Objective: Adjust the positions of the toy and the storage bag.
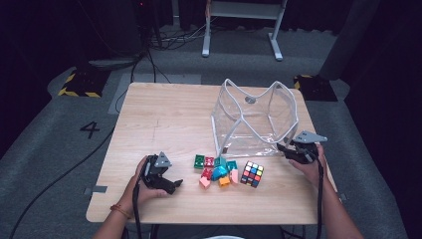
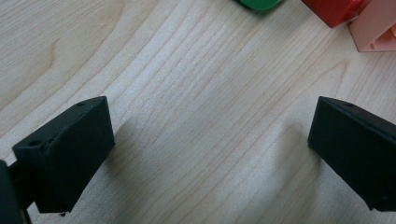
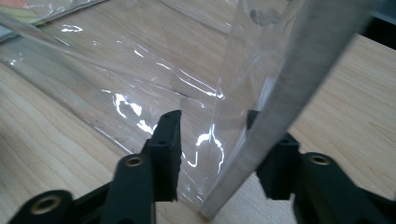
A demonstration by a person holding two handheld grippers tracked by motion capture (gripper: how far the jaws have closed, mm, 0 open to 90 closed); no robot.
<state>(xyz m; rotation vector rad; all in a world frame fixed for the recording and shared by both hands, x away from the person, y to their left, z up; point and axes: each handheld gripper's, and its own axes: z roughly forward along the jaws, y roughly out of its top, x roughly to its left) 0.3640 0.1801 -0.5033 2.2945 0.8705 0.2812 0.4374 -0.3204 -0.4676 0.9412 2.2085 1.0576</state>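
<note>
A clear plastic bag (image 1: 254,117) with grey trim stands open on the wooden table (image 1: 164,119). My right gripper (image 1: 282,147) is at its near right corner. In the right gripper view the jaws (image 3: 215,144) sit narrow on either side of the bag's grey edge strip (image 3: 299,79), shut on it with clear film between them. A multicoloured puzzle cube (image 1: 252,174) and a pile of small coloured blocks (image 1: 216,169) lie in front of the bag. My left gripper (image 1: 174,185) rests low left of the blocks, jaws (image 2: 210,154) wide open over bare wood.
Green (image 2: 259,3), red (image 2: 334,9) and pink (image 2: 376,32) blocks lie just beyond the left jaws. The table's front edge (image 1: 199,219) is close to both hands. A white frame leg (image 1: 206,35) and cables stand on the floor behind.
</note>
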